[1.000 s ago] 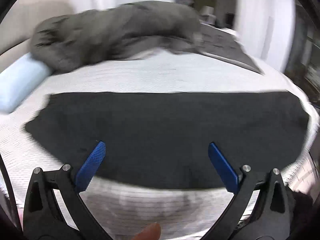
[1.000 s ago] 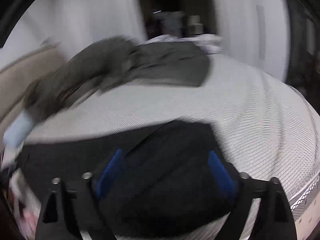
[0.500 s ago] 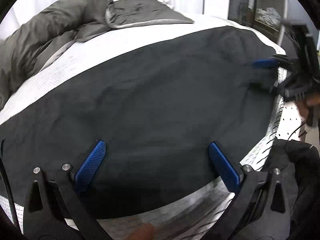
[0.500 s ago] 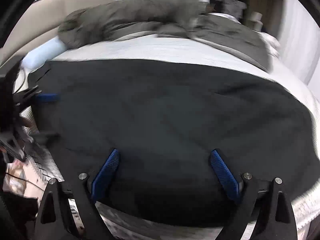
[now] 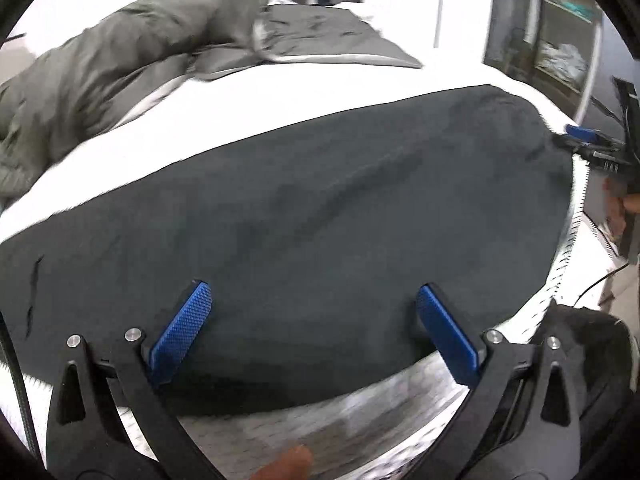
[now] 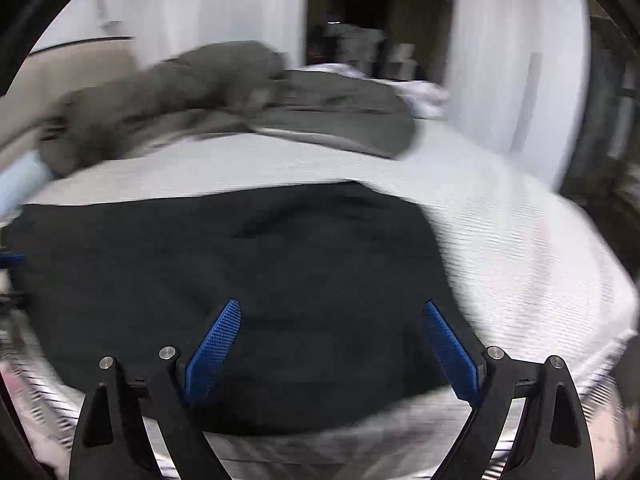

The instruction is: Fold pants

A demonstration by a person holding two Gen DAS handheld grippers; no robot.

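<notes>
Black pants [image 5: 304,224] lie spread flat across the near part of a white bed [image 5: 280,96]. They also fill the middle of the right wrist view [image 6: 248,272]. My left gripper [image 5: 314,304] is open and empty, just above the pants' near edge. My right gripper [image 6: 332,320] is open and empty over the pants' right end, near the front edge. The right gripper also shows at the far right of the left wrist view [image 5: 588,140], at the pants' end. A blue pad of the left gripper [image 6: 12,258] shows at the left edge of the right wrist view.
A crumpled grey duvet [image 5: 132,52] lies along the back of the bed, also in the right wrist view [image 6: 224,84]. A light blue pillow [image 6: 20,184] sits at the left. White curtains [image 6: 512,72] and shelving [image 5: 560,40] stand behind. The mattress edge [image 5: 360,416] runs just under the grippers.
Both views have swung: the left one a little, the right one back toward the pants' right end. Both grippers stay open. The pants have not moved.
</notes>
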